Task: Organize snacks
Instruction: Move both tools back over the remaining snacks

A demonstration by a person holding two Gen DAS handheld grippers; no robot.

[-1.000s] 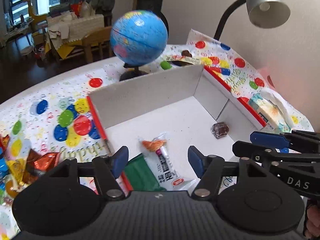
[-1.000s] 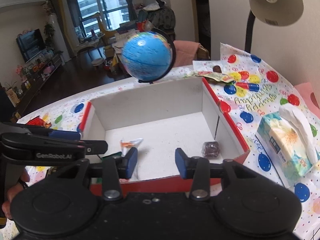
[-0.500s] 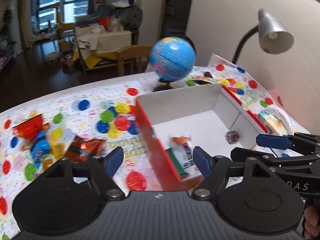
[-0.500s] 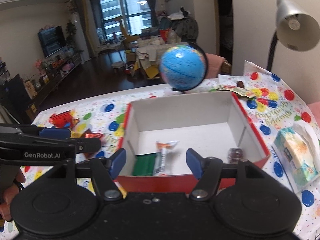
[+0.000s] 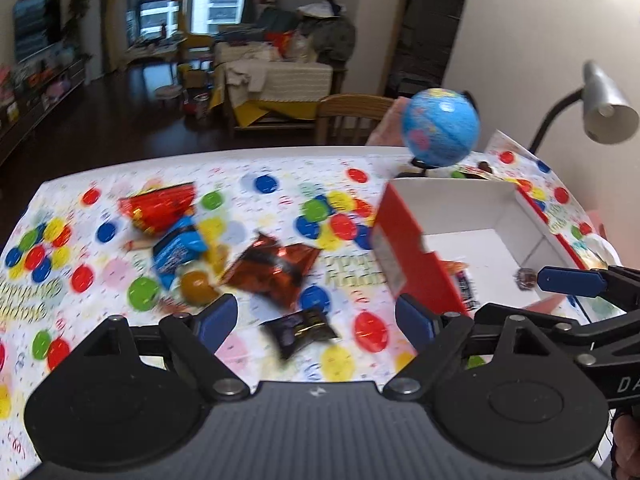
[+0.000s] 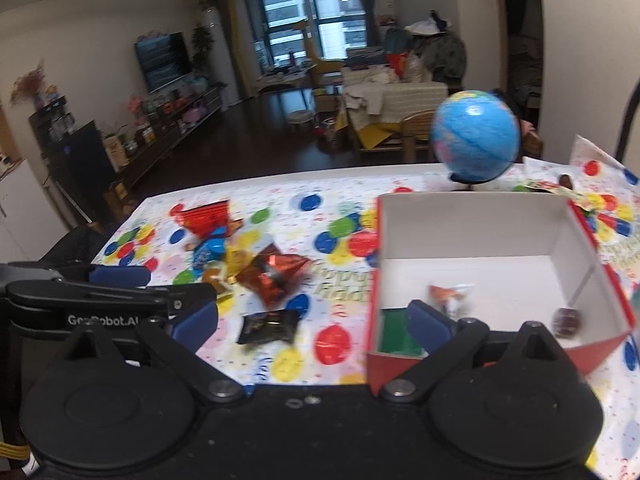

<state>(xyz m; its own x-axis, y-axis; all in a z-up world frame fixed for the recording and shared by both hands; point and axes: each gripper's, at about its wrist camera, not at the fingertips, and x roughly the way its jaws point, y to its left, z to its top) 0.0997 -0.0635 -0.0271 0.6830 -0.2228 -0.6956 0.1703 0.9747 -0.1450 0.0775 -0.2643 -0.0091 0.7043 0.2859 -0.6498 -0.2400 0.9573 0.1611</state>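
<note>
While both grippers' jaws are opening, empty, the black snack packet (image 5: 298, 330) lies between the left's.

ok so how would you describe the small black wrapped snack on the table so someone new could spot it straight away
Start at the red cardboard box with the white inside on the balloon-print tablecloth. Left of it lies a loose pile of snacks. The small black foil packet lies nearest the camera, just below the crinkled copper-red foil bag: it alone is dark and flat.
</note>
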